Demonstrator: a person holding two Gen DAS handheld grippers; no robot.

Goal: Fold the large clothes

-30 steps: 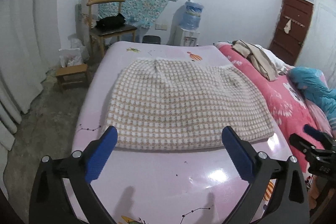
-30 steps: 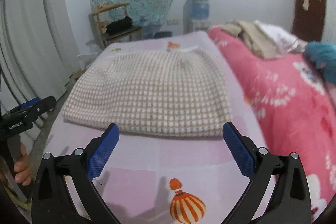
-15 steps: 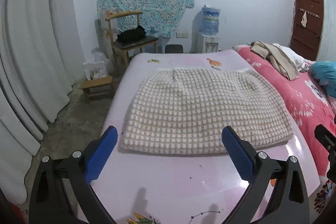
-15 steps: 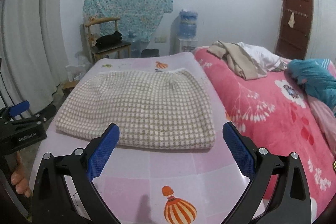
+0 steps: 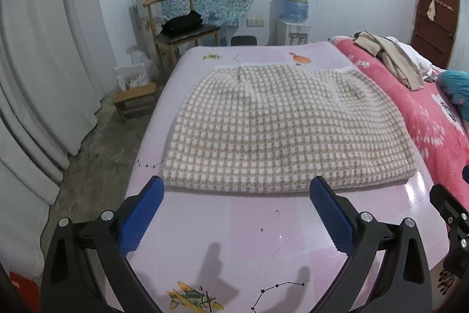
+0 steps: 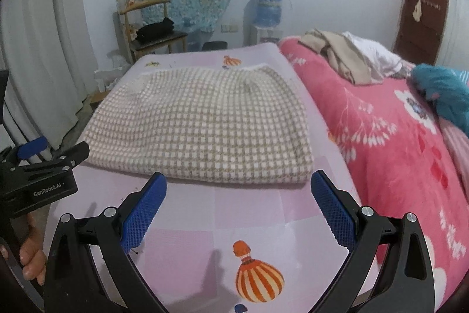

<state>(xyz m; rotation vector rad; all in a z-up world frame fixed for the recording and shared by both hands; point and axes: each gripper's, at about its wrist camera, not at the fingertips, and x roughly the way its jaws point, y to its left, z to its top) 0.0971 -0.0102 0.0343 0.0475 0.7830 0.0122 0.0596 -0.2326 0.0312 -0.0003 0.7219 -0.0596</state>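
While you are holding both tongs spread wide and empty, the checked garment (image 5: 281, 131) is lying folded on the pink table (image 5: 234, 239) straight ahead, long axis crosswise, its near hem just beyond the left gripper (image 5: 234, 213) and right gripper (image 6: 239, 207).

Left gripper (image 5: 236, 206) lowered and advanced since half a second ago, near edge of folded beige-and-white checked knit garment (image 5: 281, 125) now just ahead of its open blue pads, right gripper (image 6: 239, 203) likewise closer.
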